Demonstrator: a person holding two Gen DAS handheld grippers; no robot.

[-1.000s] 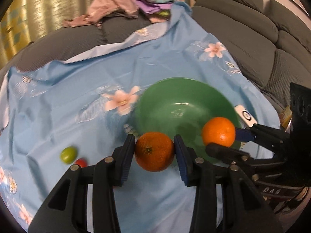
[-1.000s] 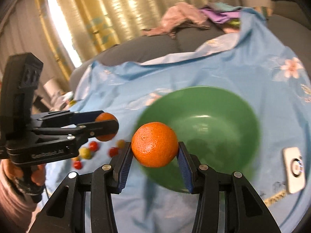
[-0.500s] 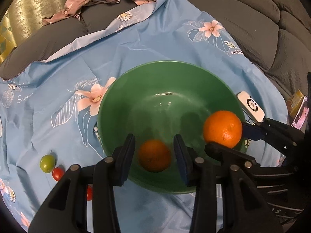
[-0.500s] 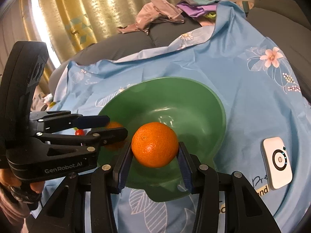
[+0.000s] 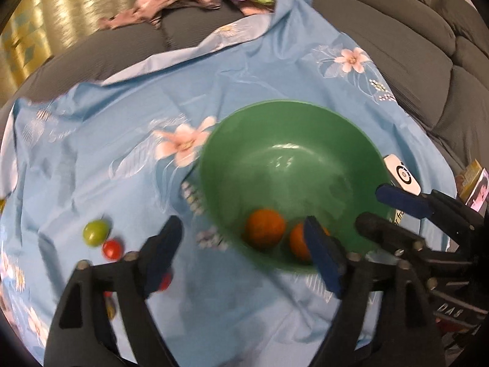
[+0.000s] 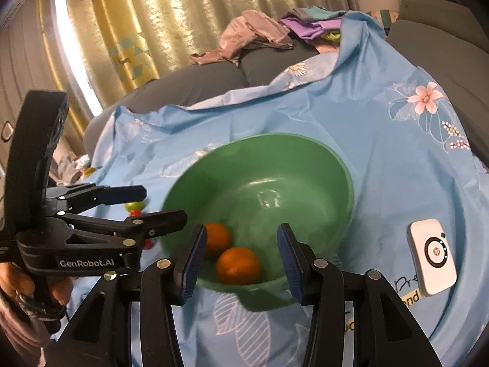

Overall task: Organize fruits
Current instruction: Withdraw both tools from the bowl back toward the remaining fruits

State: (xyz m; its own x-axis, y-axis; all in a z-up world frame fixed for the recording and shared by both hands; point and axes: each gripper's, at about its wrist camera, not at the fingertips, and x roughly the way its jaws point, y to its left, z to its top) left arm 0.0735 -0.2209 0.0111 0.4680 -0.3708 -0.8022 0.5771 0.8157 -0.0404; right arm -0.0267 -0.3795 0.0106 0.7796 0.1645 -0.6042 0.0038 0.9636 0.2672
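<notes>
Two oranges (image 6: 238,265) lie side by side, near or touching, low in the green bowl (image 6: 336,165), whose walls stop them rolling on the soft blue cloth (image 5: 122,116). Both hand-held grippers, left (image 5: 244,253) and right (image 6: 238,257), hang over the bowl's near rim with jaws spread wide and empty. A green fruit (image 5: 96,232) and red cherry tomatoes (image 5: 112,249) sit on the cloth, apparently next for collecting.

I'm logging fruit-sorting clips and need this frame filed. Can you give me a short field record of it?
surface: blue floral cloth
bowl: green bowl, two oranges inside
oranges: one, another, apparently touching
left gripper: open, empty
right gripper: open, empty, over bowl's near rim
loose fruit: green tomato, red tomato on cloth
other: white device right of bowl
</notes>
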